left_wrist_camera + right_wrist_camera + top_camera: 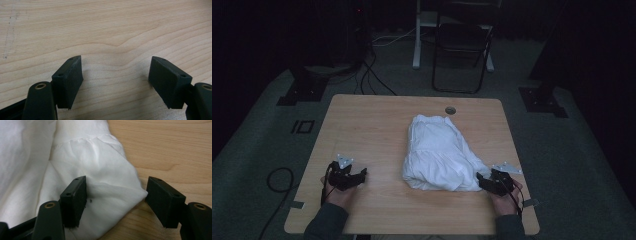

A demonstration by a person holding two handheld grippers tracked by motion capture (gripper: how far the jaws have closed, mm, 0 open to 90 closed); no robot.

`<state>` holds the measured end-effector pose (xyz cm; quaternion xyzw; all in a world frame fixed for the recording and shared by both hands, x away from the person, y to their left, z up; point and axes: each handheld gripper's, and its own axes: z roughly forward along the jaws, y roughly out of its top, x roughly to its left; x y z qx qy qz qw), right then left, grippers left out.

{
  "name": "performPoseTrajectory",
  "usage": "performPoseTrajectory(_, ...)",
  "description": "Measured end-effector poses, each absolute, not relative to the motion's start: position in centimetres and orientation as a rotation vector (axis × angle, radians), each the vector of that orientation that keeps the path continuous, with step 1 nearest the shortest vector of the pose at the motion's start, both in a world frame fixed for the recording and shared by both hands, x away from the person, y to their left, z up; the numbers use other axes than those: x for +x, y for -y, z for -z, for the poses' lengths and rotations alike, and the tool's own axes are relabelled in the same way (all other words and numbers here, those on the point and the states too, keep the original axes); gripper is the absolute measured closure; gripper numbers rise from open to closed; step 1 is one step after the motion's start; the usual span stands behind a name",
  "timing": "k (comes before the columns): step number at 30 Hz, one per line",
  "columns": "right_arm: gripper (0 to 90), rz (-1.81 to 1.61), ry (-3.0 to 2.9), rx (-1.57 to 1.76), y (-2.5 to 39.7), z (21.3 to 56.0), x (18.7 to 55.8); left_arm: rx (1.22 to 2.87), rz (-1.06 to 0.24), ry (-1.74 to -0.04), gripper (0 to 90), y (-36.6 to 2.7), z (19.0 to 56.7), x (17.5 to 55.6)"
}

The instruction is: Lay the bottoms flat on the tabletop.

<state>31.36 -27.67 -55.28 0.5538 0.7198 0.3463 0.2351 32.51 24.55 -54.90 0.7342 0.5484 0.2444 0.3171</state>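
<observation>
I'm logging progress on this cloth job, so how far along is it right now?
Early stage. Done: the white garment lies bunched in a rough bundle on the table. In hand: the right gripper is open, its jaws straddling a corner of the cloth, not yet closed. The left gripper is open over bare wood, apart from the cloth. Left: gripping and whatever handling follows.
</observation>
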Motion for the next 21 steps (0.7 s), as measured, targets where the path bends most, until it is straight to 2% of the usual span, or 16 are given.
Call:
performPoseTrajectory(17, 29.4, -0.952, -1.999, 1.497, 27.67, 55.31, 31.45, 1.953, -0.631, -1.422, 23.5, -24.49, 54.91, 32.52)
performPoseTrajectory(21, 29.4, -0.952, -2.001, 1.498, 27.69, 55.3, 31.45, 1.946, -0.633, -1.418, 27.8, -24.49, 54.88, 32.36)
